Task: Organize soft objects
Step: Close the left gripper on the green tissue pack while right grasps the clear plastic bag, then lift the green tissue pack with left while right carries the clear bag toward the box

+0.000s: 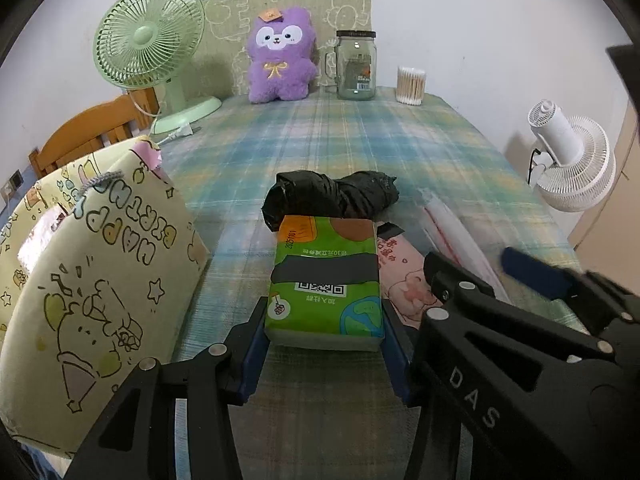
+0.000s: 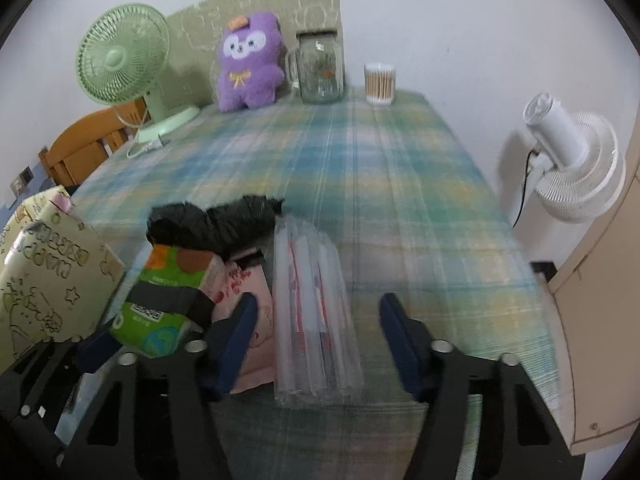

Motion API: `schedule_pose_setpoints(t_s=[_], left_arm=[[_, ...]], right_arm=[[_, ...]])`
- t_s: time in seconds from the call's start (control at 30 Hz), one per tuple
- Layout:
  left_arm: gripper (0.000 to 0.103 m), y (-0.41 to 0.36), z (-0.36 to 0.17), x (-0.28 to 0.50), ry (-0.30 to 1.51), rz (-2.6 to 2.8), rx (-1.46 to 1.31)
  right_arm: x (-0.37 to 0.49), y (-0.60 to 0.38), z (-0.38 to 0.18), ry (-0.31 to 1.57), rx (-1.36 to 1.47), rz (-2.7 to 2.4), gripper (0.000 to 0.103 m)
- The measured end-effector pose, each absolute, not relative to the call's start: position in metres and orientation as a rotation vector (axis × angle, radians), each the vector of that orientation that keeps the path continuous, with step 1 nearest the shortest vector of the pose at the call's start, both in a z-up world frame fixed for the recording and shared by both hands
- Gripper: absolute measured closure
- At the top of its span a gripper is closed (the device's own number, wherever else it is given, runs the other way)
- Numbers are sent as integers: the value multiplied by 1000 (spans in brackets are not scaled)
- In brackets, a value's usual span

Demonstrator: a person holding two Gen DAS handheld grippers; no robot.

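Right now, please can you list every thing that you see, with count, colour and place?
tissue pack: 1, green, between the left fingers
bundle: 1, black, behind the pack
pink packet: 1, right of the pack
clear packet: 1, near middle
gift bag: 1, yellow, left
plush toy: 1, purple, far edge
jar: 1, clear, beside the toy
cotton swabs: 1 tub, far right
fans: green, white
left hand-held gripper: on the pack
right hand-held gripper: open
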State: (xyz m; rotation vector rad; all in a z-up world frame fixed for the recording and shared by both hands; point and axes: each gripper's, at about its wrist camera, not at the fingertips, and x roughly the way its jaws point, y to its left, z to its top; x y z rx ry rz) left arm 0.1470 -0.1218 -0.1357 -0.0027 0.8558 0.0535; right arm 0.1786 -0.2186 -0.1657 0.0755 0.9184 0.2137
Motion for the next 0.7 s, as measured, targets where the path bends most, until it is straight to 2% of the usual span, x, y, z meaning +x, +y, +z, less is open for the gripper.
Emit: schedule_pose_setpoints(t_s=[0.03,0.1,0.2,0.27,0.7], left_arm=[[50,-122,-136,147,859,51,-4],[50,-122,-136,147,858,48,-3],[50,-123,-136,146,854,47,6],[50,-125,-135,144,849,47,18],[50,-128,-129,136,837,19,39]], right_arm=[[178,-218,-166,918,76,217,48],[176,-216,-164,908,67,224,60],[173,-215,-162,901,57,221,72],[171,-215,-162,899,56,217,75],[152,-223,-150,868,77,177,78]])
